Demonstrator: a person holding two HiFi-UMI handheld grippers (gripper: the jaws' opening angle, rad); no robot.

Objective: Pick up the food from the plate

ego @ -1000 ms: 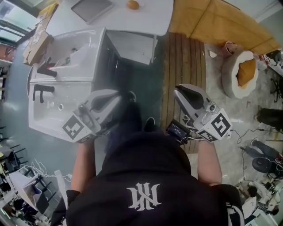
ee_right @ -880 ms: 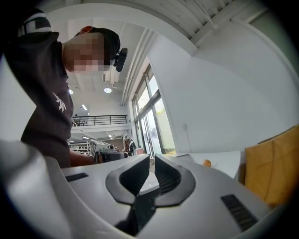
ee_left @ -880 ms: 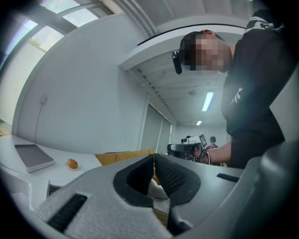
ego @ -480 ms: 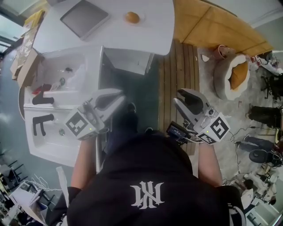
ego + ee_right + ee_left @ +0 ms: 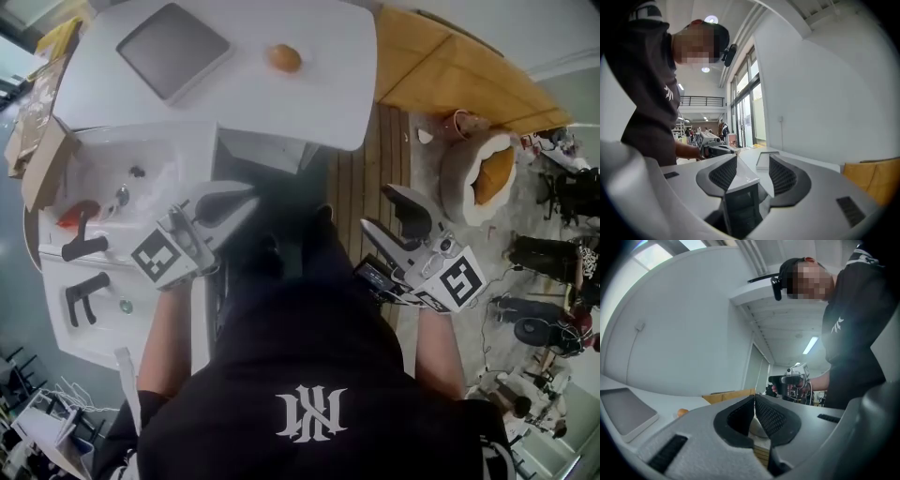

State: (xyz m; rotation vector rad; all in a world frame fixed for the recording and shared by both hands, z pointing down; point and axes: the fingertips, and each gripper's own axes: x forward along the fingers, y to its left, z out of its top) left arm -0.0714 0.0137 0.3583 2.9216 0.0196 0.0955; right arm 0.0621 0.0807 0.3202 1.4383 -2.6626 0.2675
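Grey floor (image 5: 281,187) and a strip of wooden planks (image 5: 361,187) lie under a person in a black top (image 5: 300,375), seen from above. The left gripper (image 5: 251,199) is held level at the person's front; its jaws are together, pads meeting at the tips with nothing between them (image 5: 754,399). The right gripper (image 5: 382,211) is held level too, well apart from the left one, and its jaws are opening, with nothing between the pads (image 5: 752,164). To the left, beside the left gripper, stands a white sink unit (image 5: 122,178). Beyond both grippers is a white table (image 5: 309,94). On it lies a grey tray (image 5: 173,49), and near it, apart from both grippers, sits the food (image 5: 284,58), a small round orange-brown piece; I cannot make out a plate under it.
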